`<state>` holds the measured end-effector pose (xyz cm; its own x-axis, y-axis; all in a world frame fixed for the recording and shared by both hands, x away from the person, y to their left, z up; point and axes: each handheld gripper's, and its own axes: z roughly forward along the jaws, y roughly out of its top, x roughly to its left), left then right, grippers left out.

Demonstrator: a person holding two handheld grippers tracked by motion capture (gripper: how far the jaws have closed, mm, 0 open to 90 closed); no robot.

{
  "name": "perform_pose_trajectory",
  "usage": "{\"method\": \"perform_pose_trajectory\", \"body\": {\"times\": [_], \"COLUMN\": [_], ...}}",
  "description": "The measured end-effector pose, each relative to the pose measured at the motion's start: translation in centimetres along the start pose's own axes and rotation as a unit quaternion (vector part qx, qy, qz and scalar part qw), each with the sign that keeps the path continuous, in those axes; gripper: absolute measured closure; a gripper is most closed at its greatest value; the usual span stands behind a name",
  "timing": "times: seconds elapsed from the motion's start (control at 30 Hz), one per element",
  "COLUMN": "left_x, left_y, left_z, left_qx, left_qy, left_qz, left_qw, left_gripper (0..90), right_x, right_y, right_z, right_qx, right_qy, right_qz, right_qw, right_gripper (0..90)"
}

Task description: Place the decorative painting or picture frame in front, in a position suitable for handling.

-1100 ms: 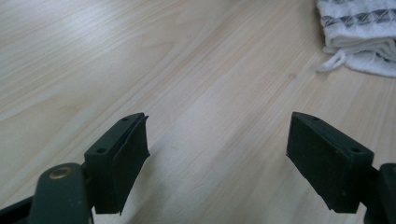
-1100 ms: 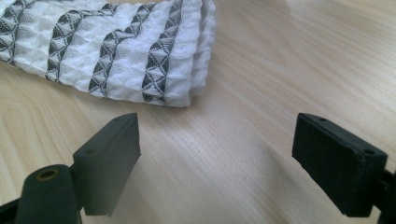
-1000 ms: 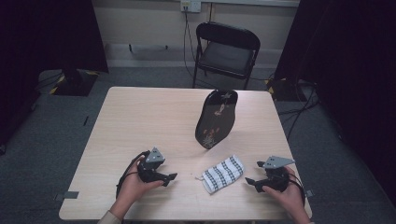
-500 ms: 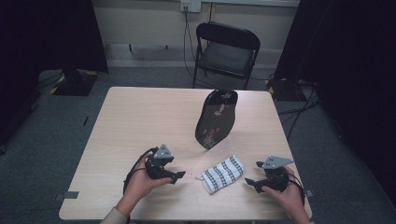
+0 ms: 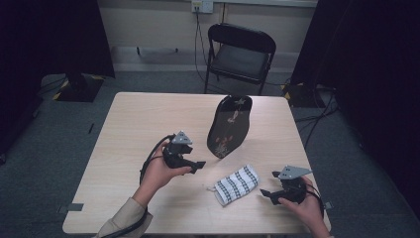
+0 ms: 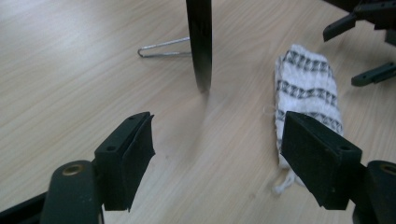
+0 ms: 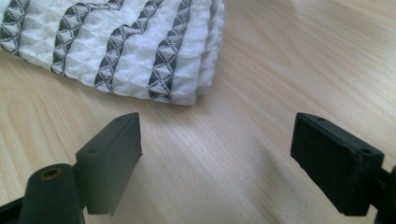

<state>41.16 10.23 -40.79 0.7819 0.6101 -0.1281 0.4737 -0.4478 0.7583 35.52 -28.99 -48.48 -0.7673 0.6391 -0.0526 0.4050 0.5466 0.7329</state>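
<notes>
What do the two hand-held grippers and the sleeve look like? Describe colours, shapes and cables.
The left gripper and right gripper are black, each with a grey three-cornered plate on top. Each has two blocky black jaws with flat pads and small screw holes. A black cable loops from the left one. The person's left forearm wears a beige sleeve.

A recording studio: black curtains (image 5: 44,39), lone table (image 5: 143,119), folding chair (image 5: 240,54).

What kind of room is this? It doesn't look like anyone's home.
Probably a lab or recording studio, not a home: dark curtains hang on both sides, a lone wooden table stands on grey carpet, a folding chair sits behind it, and cables trail across the floor.
</notes>
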Motion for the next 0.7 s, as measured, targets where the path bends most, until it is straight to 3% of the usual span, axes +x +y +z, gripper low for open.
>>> {"method": "perform_pose_trajectory", "body": {"times": [0.7], "left_x": [1.0], "left_y": [5.2], "left_z": [-0.6], "left_qx": [0.009], "left_qy": [0.017], "left_qz": [0.008], "left_qw": [0.9998], "left_gripper": [24.4], "right_x": [0.1], "right_y": [0.2], "right_z": [-0.1], "right_qx": [0.002], "right_qy": [0.002], "right_qz": [-0.009], "right_qw": [1.0], "right_gripper": [16.8]}}
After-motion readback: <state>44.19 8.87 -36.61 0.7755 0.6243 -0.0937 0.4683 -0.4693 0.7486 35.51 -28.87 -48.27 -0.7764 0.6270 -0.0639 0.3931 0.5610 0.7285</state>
